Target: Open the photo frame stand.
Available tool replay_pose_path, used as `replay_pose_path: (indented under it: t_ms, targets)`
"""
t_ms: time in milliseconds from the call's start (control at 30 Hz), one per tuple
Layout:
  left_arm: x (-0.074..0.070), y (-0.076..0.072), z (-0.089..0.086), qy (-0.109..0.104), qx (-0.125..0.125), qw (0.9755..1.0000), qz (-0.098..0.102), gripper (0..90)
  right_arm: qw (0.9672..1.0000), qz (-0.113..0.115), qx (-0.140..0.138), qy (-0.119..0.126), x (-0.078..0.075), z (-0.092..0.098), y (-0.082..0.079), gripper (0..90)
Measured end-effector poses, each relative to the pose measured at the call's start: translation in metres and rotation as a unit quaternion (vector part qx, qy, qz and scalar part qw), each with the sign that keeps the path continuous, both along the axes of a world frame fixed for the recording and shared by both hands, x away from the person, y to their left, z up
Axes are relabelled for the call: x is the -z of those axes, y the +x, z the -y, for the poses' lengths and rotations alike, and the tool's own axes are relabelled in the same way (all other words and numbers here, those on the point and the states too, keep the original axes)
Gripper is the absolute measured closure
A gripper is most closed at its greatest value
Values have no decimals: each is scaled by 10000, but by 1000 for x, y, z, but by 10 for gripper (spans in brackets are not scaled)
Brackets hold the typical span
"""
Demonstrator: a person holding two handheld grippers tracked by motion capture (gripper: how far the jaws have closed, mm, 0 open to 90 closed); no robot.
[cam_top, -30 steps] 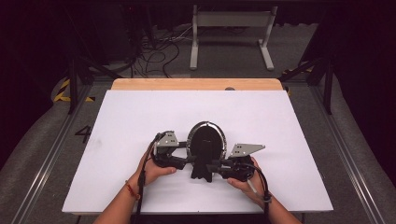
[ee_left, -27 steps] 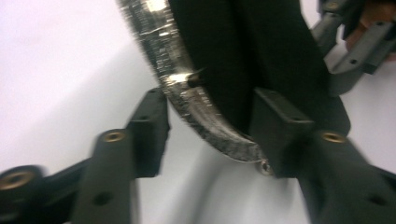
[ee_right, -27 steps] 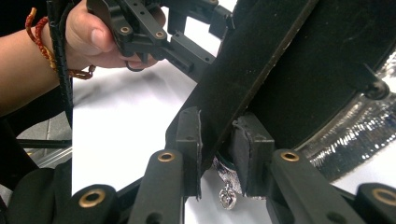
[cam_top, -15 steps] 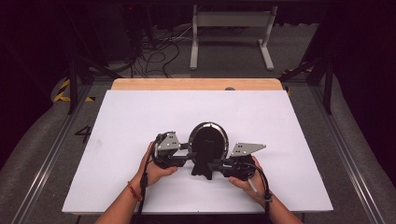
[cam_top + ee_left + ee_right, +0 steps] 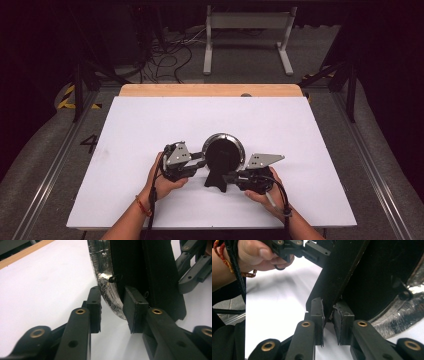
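Standing near the front middle of the white counter (image 5: 310, 135) is a round black disc with a silvery rim (image 5: 223, 152), propped upright on a black flared stand (image 5: 216, 179). In the left gripper view the silvery rim looks rough and foil-like, with a small dark clip or screw at its edge.

Just left of the disc, the left gripper (image 5: 112, 311) reaches in with its jaws parted; the rim's edge sits in the gap between them, the right-hand pad close against the black face, the other pad just short of the silver edge. Whether they actually pinch it cannot be told.

On the other side, the right gripper (image 5: 327, 321) has its jaws drawn nearly together on the thin edge of the black stand, which runs down between the two worn pads.

From above, the left hand (image 5: 162, 182) and right hand (image 5: 265, 192) wrap the grippers' handles, each gripper topped by a grey three-cornered plate. A red cord bracelet (image 5: 141, 206) circles the left wrist. Beyond the white sheet a wooden strip (image 5: 210, 90) edges the counter, with cables (image 5: 170, 55) and a white frame (image 5: 247, 35) on the floor behind.
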State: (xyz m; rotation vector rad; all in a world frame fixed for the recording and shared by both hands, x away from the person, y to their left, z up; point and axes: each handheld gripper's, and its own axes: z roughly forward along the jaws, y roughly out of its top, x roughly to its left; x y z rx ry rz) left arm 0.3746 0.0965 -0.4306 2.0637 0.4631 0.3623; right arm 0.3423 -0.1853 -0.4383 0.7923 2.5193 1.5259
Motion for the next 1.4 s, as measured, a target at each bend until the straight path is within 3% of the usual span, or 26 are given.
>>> replay_pose_path:
  t_ms: [100, 233, 333, 533, 667, 733, 867, 967, 1167, 1300, 1400]
  targets:
    - [0, 0, -2, -8, -38, 10000, 45, 732, 10000, -7, 10, -7, 0, 0, 0, 794]
    - [0, 1, -4, -91, -1, 10000, 14, 629, 10000, 47, -14, -72, 0, -2, -1, 799]
    - [2, 3, -1, 96, -33, 9999, -29, 476, 9998, 96, -66, -155, 0, -4, -3, 802]
    - [6, 12, 6, 43, -151, 9998, -111, 356, 9997, 121, -75, -178, 0, -4, -2, 804]
    - [8, 18, 12, 46, 116, 9996, -242, 305, 9997, 131, -128, -171, 0, -4, -2, 804]
    - [7, 21, 13, 48, 160, 9995, -273, 324, 9998, 105, -111, -142, 0, -3, -1, 801]
    - [8, 21, 13, -7, 451, 9982, -384, 493, 9999, 49, -102, -76, 1, -1, 1, 800]
    - [7, 22, 12, -18, 601, 9971, -473, 559, 9999, 69, -122, -101, 1, -2, 1, 800]
    - [6, 20, 11, 23, 588, 9972, -452, 587, 9998, 76, -126, -108, 1, -2, 1, 802]
    - [4, 14, 12, 61, 447, 9987, -250, 623, 9999, 34, -51, -86, 0, 1, 3, 800]
    - [3, 8, 11, -45, 312, 9994, -121, 654, 10000, 21, -8, -71, 0, 4, 4, 801]
